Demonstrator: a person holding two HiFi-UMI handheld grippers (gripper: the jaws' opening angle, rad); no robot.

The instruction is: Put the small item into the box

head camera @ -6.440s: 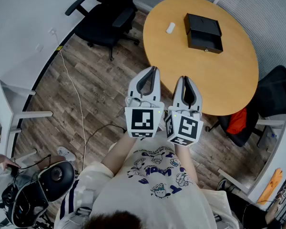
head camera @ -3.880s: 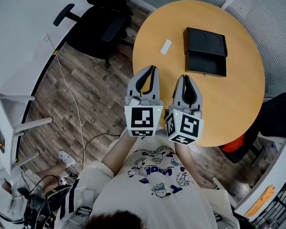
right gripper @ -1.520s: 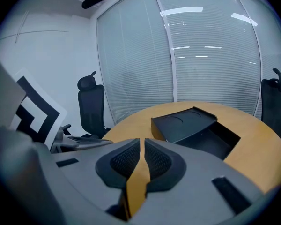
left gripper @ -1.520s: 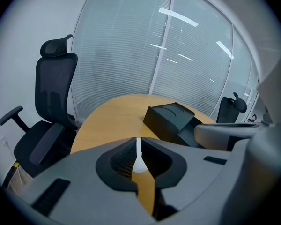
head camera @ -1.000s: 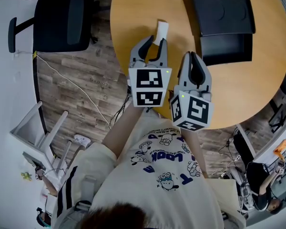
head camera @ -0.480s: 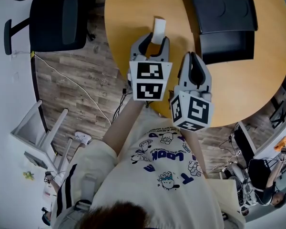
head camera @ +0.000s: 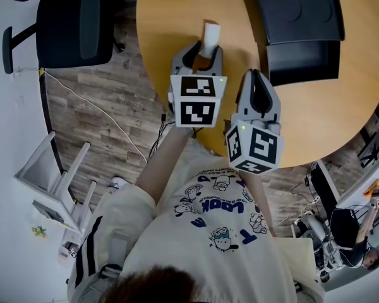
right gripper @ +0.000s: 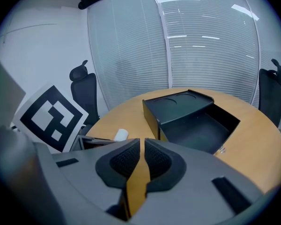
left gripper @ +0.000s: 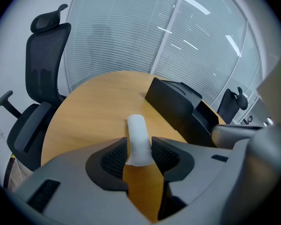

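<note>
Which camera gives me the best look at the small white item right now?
The left gripper view: the small white item shows close up, filling the gap between the left gripper's pads. The head view shows only its far end beyond the jaws; the right gripper view only a rounded tip.

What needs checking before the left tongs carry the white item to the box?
1. Left tongs on the white item: pads touch both its sides. Ok.
2. Grip depth: only the item's near end sits between the pads. Security cannot tell.
3. Item lifted off the table: cannot tell.
4. Black box open, with nothing seen in its compartment: ok.
5. Right tongs shut and empty, short of the box: ok.
</note>
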